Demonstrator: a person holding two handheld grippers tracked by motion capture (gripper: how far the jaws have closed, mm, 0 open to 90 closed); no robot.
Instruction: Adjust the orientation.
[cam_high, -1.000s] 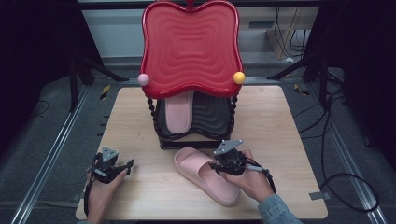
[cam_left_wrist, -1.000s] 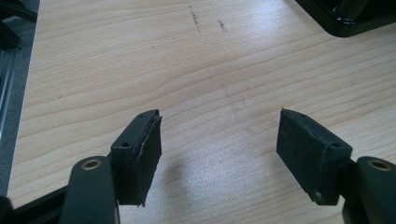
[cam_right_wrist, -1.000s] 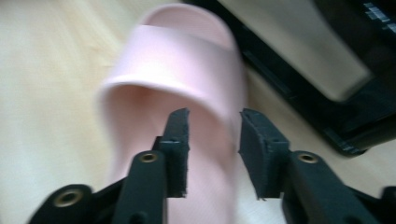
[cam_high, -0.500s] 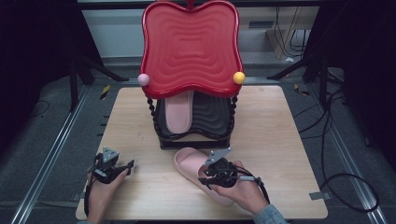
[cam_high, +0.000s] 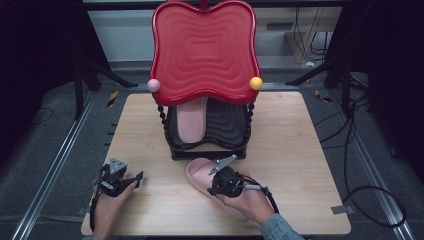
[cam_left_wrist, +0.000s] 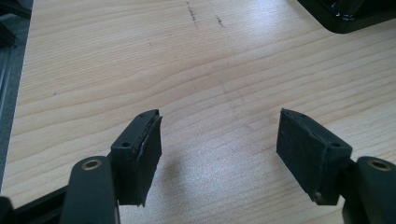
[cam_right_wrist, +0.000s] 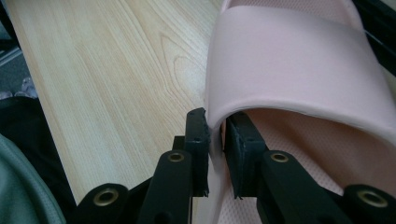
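Right gripper view: right gripper (cam_right_wrist: 215, 135), jaws just closing, pinches the pink slipper's (cam_right_wrist: 299, 70) strap edge low centre; its long axis points toward the rack (cam_high: 207, 145). Left gripper (cam_left_wrist: 217, 140) gapes wide, empty.

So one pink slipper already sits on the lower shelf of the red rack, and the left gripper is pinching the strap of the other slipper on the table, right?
Nearly: the right gripper pinches the strap, not the left. The right gripper view shows its jaws, just closing, clamped on the table slipper. The other slipper does sit on the rack's lower shelf.
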